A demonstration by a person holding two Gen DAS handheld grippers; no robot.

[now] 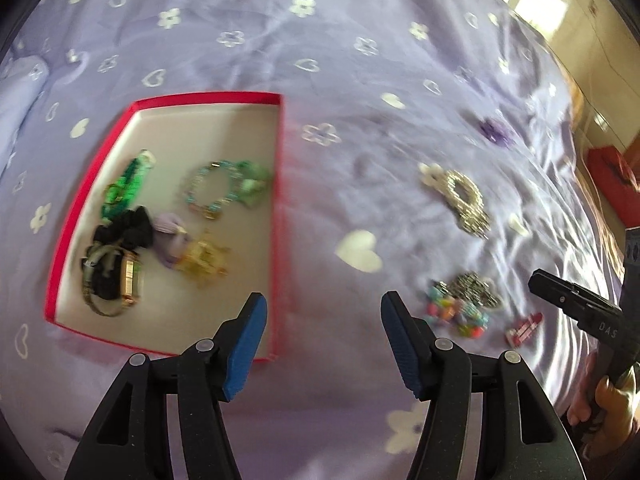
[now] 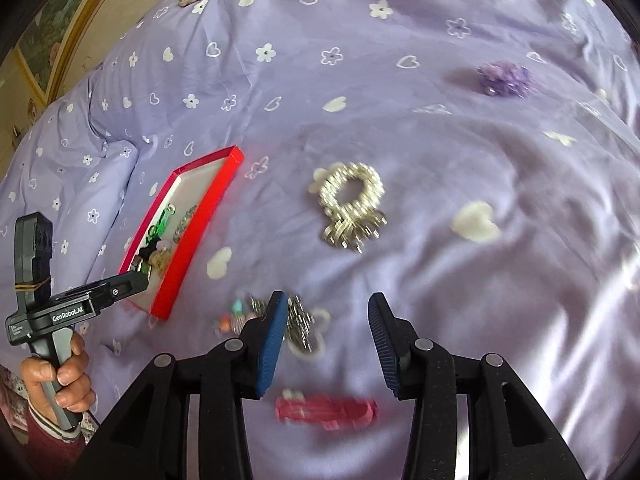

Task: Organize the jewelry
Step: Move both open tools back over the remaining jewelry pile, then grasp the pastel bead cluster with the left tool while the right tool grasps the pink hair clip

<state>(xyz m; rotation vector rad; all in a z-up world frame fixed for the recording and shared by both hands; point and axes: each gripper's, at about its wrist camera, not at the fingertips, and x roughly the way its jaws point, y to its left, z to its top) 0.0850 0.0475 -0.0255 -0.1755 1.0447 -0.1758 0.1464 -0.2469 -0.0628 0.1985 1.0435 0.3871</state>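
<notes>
Jewelry lies loose beside the red box [image 1: 280, 216]; left claw [image 1: 322, 344] and right claw [image 2: 328, 344] gape empty.

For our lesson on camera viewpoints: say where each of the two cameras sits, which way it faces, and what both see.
Left wrist view: sits on the left gripper, angled down at the purple bedspread and the red tray; its empty jaws are opening; the right gripper enters at the right edge.
Right wrist view: sits on the right gripper, angled down at the pink hair clip; the left hand holds the left gripper.
Shared: tray, silver bracelet, purple flower.
</notes>
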